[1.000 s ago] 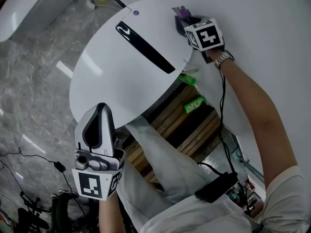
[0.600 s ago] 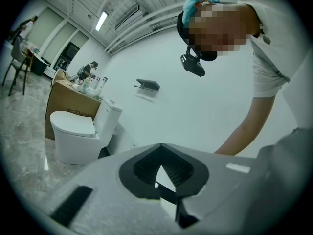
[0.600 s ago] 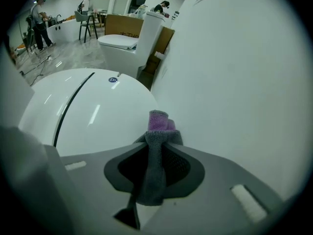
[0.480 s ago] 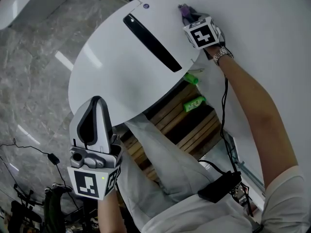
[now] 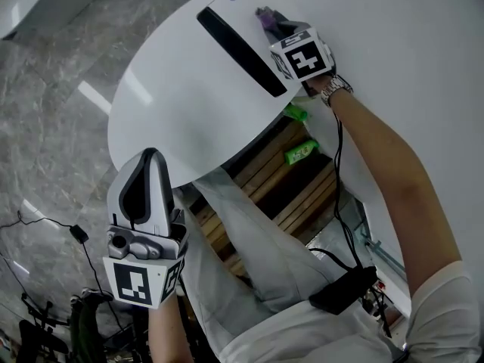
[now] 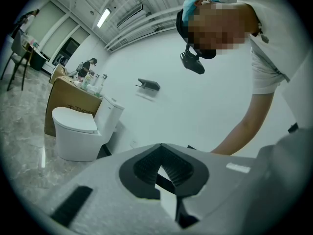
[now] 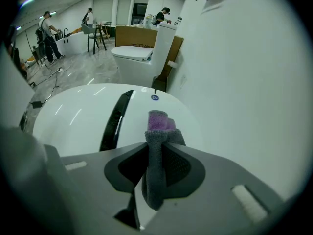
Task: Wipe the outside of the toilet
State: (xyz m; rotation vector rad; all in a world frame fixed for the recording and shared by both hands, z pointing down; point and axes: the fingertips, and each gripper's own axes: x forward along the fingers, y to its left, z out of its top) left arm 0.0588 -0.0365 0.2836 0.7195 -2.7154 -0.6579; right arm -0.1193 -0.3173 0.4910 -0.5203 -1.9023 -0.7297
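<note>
Right gripper is clamped on a grey-purple cloth, which sits on the toilet lid's back edge near the wall. Left gripper is by the lid's front, jaws together, empty.

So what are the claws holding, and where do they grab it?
The right claw pinches a grey and purple cloth around its middle, purple end poking out in front. The left claw is shut on nothing.

Toilet lid is covering everything underneath it. Part of the cloth is vanishing between the jaws of the right gripper.
</note>
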